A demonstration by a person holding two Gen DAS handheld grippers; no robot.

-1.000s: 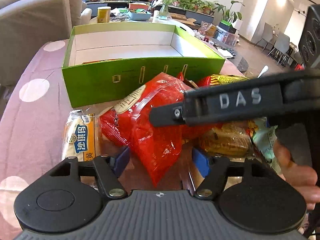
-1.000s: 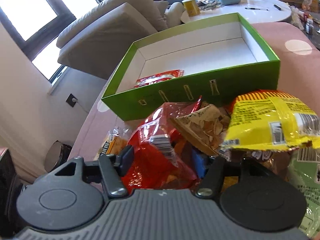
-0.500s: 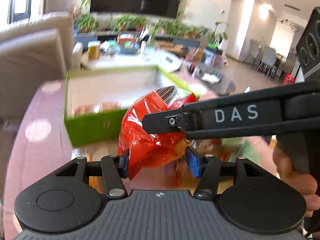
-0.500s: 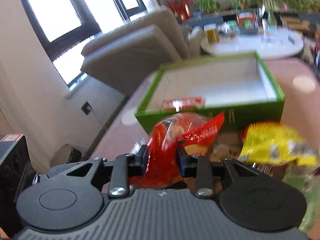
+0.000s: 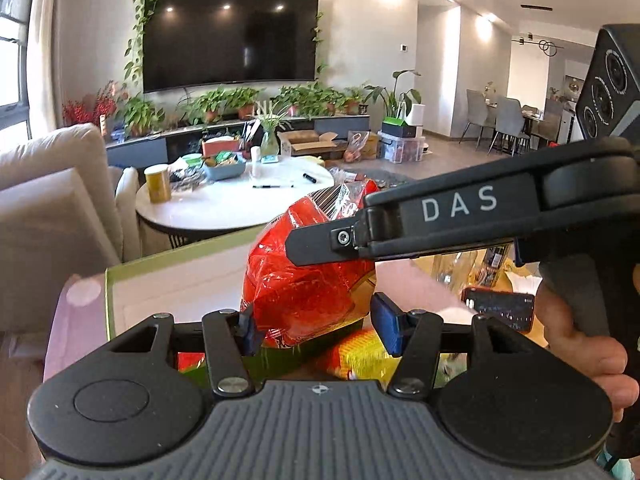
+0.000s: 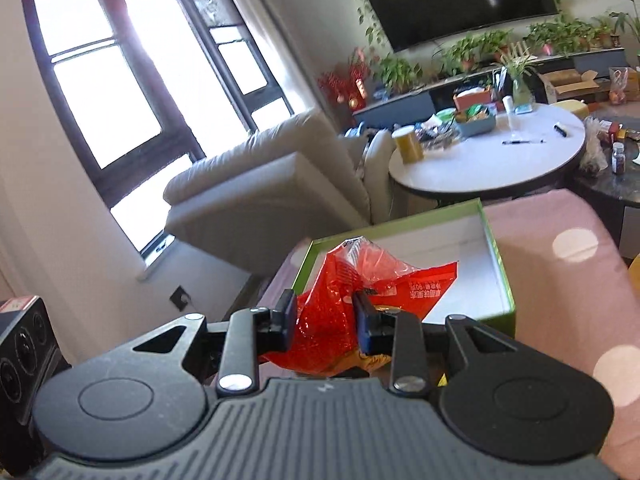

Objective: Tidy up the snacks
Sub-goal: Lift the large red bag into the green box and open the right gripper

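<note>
Left gripper [image 5: 316,326] and right gripper [image 6: 325,314], both angled slightly downward, each clamp the same red snack bag [image 5: 308,280], its crinkly glossy film lifted in front of the green box [image 6: 496,248]. Box: rectangular cardboard, white-lined, open-topped, on pink dotted tablecloth [image 6: 560,264]. Hand [image 5: 580,336] wraps the right gripper's black handle.

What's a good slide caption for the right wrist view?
Right gripper lifts a red snack bag in front of the green box on the pink table.

Snack bag [image 6: 352,304] up in front of box [image 6: 498,264], round table [image 6: 480,168] behind.
</note>
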